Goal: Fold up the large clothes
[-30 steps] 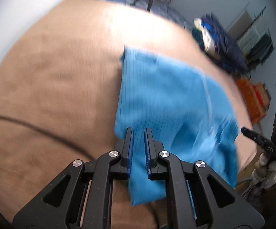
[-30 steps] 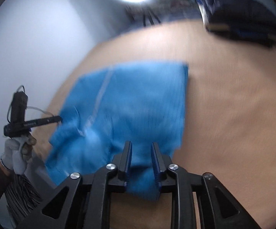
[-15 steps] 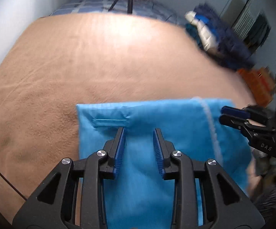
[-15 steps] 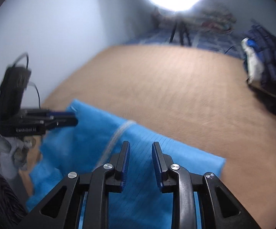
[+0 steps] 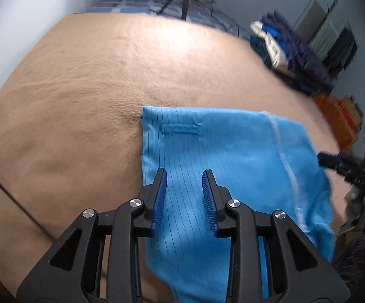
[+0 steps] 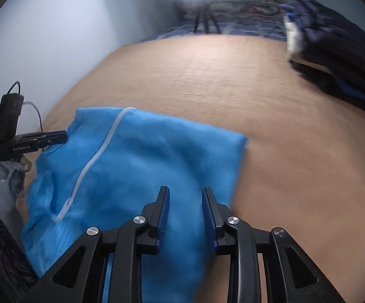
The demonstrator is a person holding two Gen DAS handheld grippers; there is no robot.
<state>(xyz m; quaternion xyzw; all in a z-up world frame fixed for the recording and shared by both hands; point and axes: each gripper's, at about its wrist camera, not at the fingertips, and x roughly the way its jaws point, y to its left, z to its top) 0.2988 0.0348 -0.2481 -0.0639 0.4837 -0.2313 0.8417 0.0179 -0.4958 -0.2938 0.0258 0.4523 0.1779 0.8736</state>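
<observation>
A bright blue garment (image 5: 222, 156) with thin dark stripes and a white seam lies folded on the tan bed cover (image 5: 81, 96). My left gripper (image 5: 184, 176) is open and empty above its left part. In the right wrist view the same garment (image 6: 137, 166) lies under my right gripper (image 6: 185, 194), which is open and empty. The right gripper shows at the garment's right edge in the left wrist view (image 5: 334, 159). The left gripper shows at the garment's left edge in the right wrist view (image 6: 53, 136).
A pile of dark blue and white clothes (image 5: 288, 55) sits at the bed's far right; it also shows in the right wrist view (image 6: 334, 55). A black cable (image 5: 10, 194) runs over the bed's left side. A tripod (image 6: 202, 20) with a ring light stands behind the bed. Orange boxes (image 5: 339, 118) stand at right.
Both grippers let go of the blue garment and opened. It dropped from a hanging drape to lie flat and folded on the bed, and both grippers drew back over it.
</observation>
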